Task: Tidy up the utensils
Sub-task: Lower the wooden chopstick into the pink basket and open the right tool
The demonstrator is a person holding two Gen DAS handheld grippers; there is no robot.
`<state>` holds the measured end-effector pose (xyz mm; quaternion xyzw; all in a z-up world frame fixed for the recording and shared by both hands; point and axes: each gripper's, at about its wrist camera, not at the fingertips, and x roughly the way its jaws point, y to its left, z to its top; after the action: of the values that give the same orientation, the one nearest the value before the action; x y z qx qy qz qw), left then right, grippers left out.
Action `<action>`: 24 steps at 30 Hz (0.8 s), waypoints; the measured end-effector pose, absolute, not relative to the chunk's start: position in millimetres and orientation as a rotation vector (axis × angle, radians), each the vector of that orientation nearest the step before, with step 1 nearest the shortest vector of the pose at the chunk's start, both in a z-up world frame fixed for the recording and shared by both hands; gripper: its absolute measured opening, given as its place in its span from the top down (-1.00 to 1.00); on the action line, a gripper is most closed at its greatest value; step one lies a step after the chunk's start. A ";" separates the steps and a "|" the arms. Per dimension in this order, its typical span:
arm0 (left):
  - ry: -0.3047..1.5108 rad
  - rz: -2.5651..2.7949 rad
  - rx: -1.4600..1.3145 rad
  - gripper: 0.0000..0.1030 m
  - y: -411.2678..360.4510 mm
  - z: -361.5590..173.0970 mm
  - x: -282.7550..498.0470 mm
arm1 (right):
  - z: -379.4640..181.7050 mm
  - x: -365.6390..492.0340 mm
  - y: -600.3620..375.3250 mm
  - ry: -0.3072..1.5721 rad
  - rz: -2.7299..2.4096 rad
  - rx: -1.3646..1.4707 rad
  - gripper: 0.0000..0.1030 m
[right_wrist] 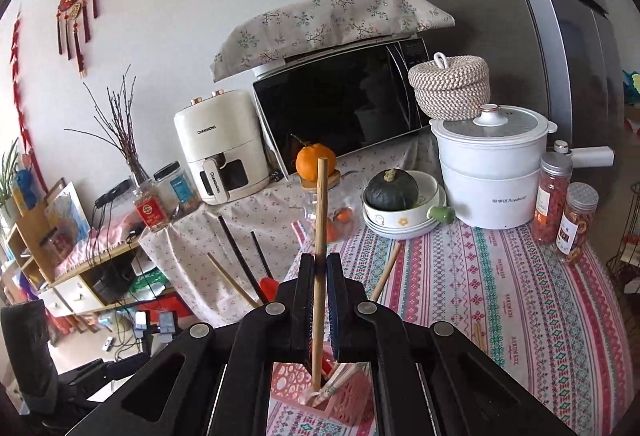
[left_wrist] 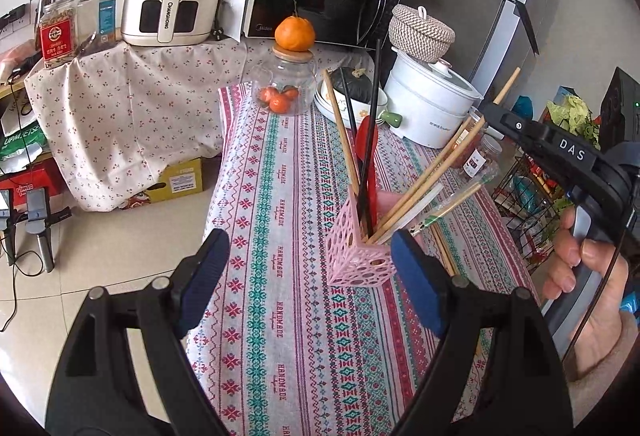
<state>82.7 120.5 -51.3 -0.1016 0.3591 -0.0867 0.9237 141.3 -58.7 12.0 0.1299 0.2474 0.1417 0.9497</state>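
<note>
In the left wrist view, your left gripper (left_wrist: 308,268) stands with its jaws wide apart and nothing between them, hovering over the patterned tabletop (left_wrist: 280,316). The pink utensil holder (left_wrist: 356,256) sits on the cloth just ahead, close to the right-hand pad (left_wrist: 416,276). It already carries bamboo chopsticks (left_wrist: 420,176), black chopsticks (left_wrist: 370,140) and a red utensil (left_wrist: 370,156), all leaning out at different angles. Beyond it stand a glass jar (left_wrist: 284,84) with an orange (left_wrist: 295,33) on its lid, a stack of bowls holding a dark squash (left_wrist: 352,84), and a white cooker (left_wrist: 432,104). Your right hand (left_wrist: 588,276) holds the other tool at the frame's right edge. In the right wrist view, your right gripper (right_wrist: 320,300) is clamped on a single bamboo chopstick (right_wrist: 321,204), held nearly upright, its lower end down inside the holder (right_wrist: 332,392) directly below the jaws. The utensils already there fan out to the left and right of the gripper, crowding the opening. Two jars of dried fruit (right_wrist: 564,208) stand well apart at the right, beside the cooker (right_wrist: 488,180).
</note>
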 end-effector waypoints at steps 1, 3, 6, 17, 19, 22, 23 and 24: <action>0.738 -0.177 -0.209 -0.61 120.4 -51.7 82.5 | 10.8 142.1 -60.7 0.506 0.285 0.272 0.88; 0.741 -0.177 -0.209 -0.61 120.9 -52.4 82.7 | 7.1 144.2 -63.9 0.514 0.279 0.292 0.88; 0.748 -0.176 -0.215 -0.61 121.2 -53.7 83.3 | -0.3 149.4 -64.8 0.543 0.290 0.320 0.88; 0.772 -0.182 -0.216 -0.61 118.2 -56.4 85.3 | -16.8 158.6 -58.6 0.631 0.312 0.326 0.56; 0.782 -0.186 -0.216 -0.61 116.4 -56.7 85.7 | -11.8 154.2 -65.2 0.618 0.310 0.344 0.19; 0.798 -0.192 -0.211 -0.65 111.4 -57.3 85.6 | -1.1 146.0 -76.5 0.599 0.303 0.354 -0.16; 0.803 -0.193 -0.208 -0.68 109.7 -57.6 85.3 | 2.2 142.9 -80.4 0.598 0.295 0.354 -0.25; 0.807 -0.194 -0.205 -0.71 107.6 -58.0 84.9 | 5.6 139.5 -85.1 0.595 0.286 0.357 -0.36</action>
<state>84.9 107.6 -58.0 -0.0993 0.3914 -0.0942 0.9100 139.5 -85.1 5.6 0.1745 0.2907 0.1395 0.9304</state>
